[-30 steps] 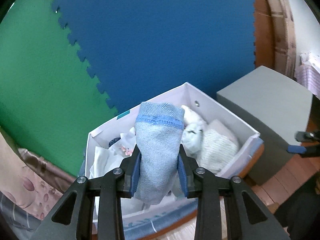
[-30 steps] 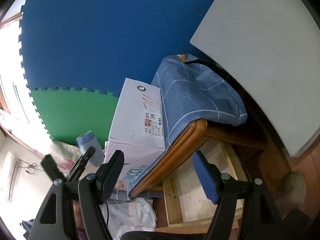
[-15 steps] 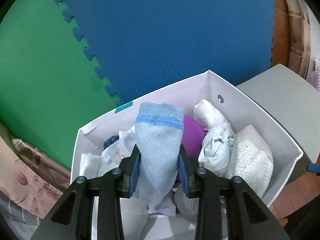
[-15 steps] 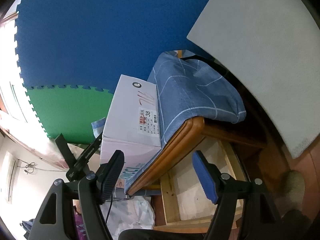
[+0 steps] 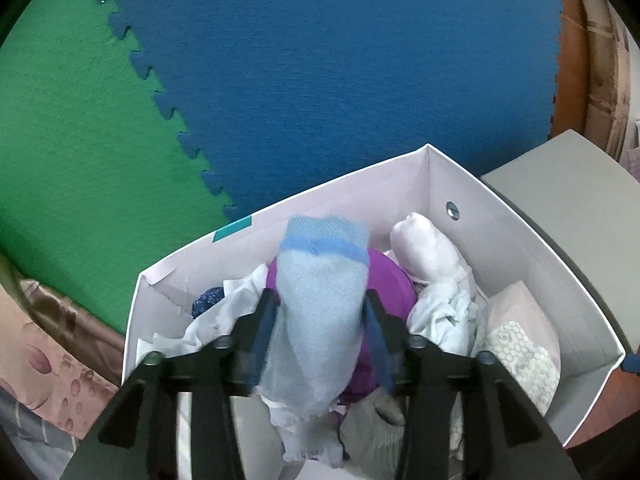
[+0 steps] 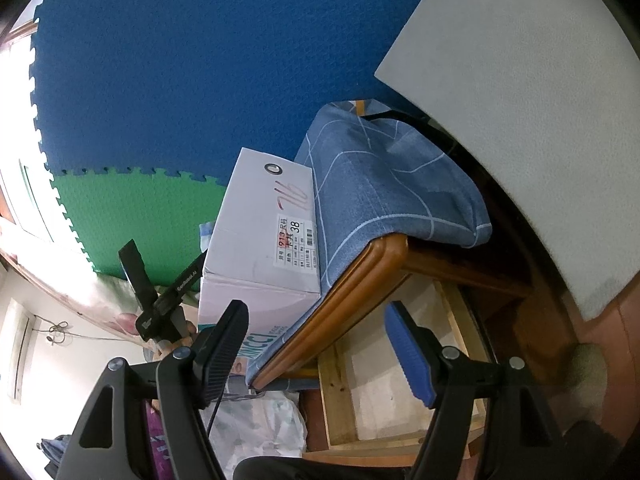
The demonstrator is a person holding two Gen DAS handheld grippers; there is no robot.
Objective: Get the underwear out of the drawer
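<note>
Above the white box (image 5: 500,216) of folded clothes, my left claw (image 5: 322,320) has just been opening, pale blue underwear (image 5: 320,304) between its loosened pads. My right claw (image 6: 320,344) stands open, empty, beside the chair (image 6: 360,272).

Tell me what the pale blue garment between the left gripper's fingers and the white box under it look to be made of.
Pale blue garment: looks like a soft knit, matte, with a fine mesh texture and a darker blue stitched band; the exact fibre is not clear. White box: seems to be thin cardboard with a smooth finish, going by its sharp folded corners, straight edges and a small metal eyelet.
</note>
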